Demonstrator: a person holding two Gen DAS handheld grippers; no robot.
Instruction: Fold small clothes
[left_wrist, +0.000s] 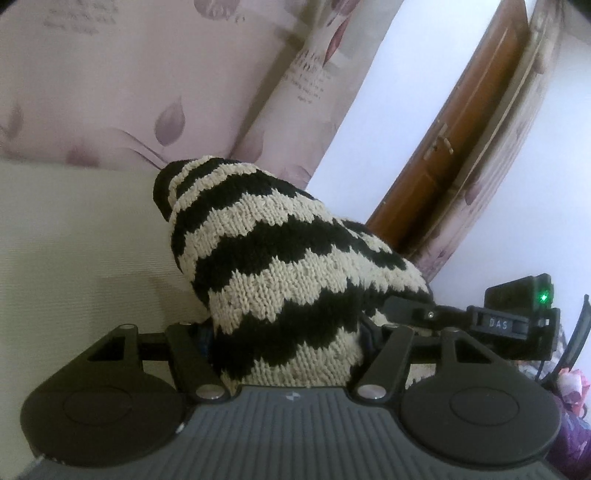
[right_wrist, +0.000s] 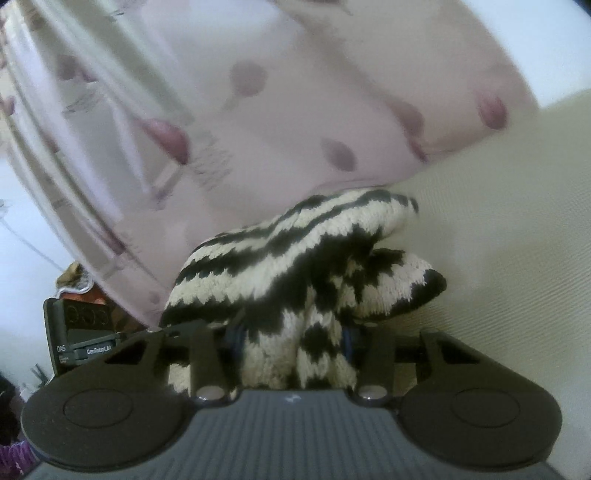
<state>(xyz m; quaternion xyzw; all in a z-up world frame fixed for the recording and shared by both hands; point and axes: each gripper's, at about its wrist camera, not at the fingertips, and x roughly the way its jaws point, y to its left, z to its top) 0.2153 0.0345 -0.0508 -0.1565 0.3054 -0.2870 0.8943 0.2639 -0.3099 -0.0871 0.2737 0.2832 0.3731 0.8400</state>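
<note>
A small black and cream zigzag knitted garment (left_wrist: 280, 273) is held up between both grippers above a cream surface (left_wrist: 74, 236). My left gripper (left_wrist: 286, 332) is shut on one end of the knit, which drapes over and hides its fingertips. My right gripper (right_wrist: 291, 336) is shut on the other end of the garment (right_wrist: 295, 258), whose bunched folds hang forward and cover the fingertips. The right gripper (left_wrist: 424, 312) shows at the right in the left wrist view, clamped on the knit. The left gripper's body (right_wrist: 85, 343) shows at the left in the right wrist view.
A pink floral curtain (left_wrist: 129, 81) hangs behind the cream surface. A brown wooden door (left_wrist: 461, 147) stands at the right in the left wrist view. Purple fabric (left_wrist: 572, 398) lies at the lower right edge.
</note>
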